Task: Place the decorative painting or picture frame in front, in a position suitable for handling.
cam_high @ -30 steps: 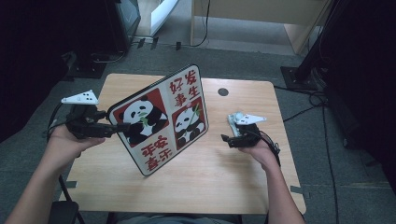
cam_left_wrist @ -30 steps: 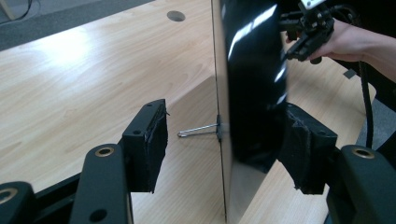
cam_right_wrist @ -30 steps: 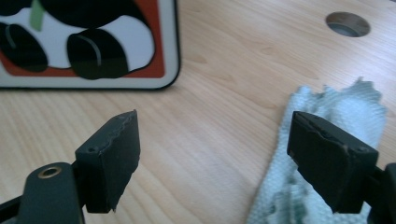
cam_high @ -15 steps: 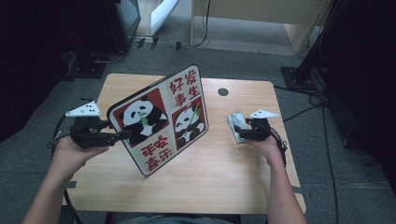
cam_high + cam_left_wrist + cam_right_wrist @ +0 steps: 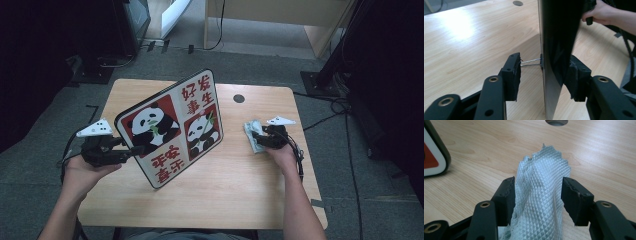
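Both sets of tongs have just been closing. Our left tongs (image 5: 541, 75) straddle the edge of the panda board (image 5: 172, 127), which stands tilted on the bench (image 5: 240, 190) left of centre. In the left gripper view one pad (image 5: 515, 75) is still apart from the board, w/ a thin wire stand between them; the other pad sits at or on the dark face, can't tell which. So not a firm pinch yet.

Our right tongs (image 5: 537, 200) have come down from 1 s ago onto the pale waffle cloth (image 5: 541, 192), which lies on the bench at the right side, well apart from the board. Left pad touches the cloth, right pad still off it. We'd judge: steady the board, then wipe it.

Pose: left hand (image 5: 87, 172) low at the bench's left edge, tongs level. Right hand (image 5: 280, 152) reaches fwd, tongs angled down.
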